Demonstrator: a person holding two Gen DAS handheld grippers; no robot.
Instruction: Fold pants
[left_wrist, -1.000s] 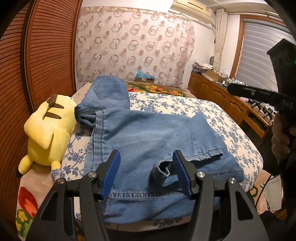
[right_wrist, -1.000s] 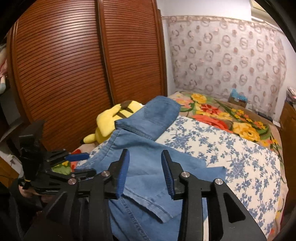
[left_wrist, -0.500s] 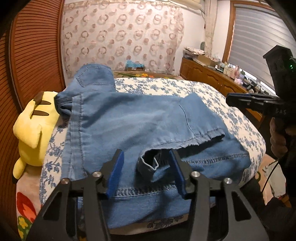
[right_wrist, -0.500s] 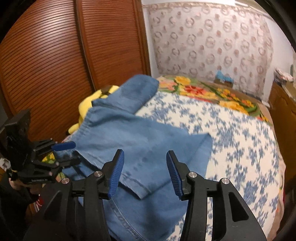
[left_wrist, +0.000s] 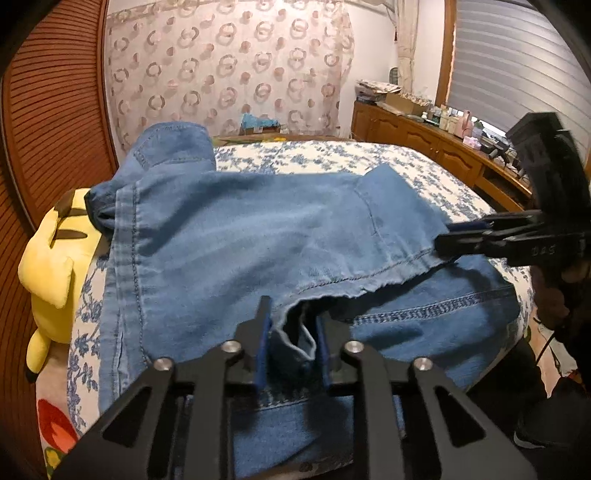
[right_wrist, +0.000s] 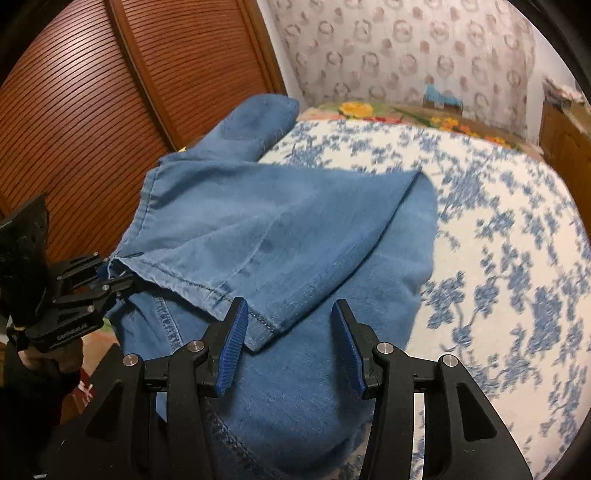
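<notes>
Bed (left_wrist: 424, 173) covered by a blue-flowered white quilt, blue denim pants (left_wrist: 240, 236) spread folded across it, yellow plush toy (left_wrist: 51, 258) laid at its edge.

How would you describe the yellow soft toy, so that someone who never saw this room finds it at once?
Start at the bed with the white quilt printed with blue flowers. Go to the edge nearest the brown slatted wooden doors, where the blue denim pants reach that side. There lies the yellow plush toy: nothing else near it is bright yellow, and it has dark ear tips.
</notes>
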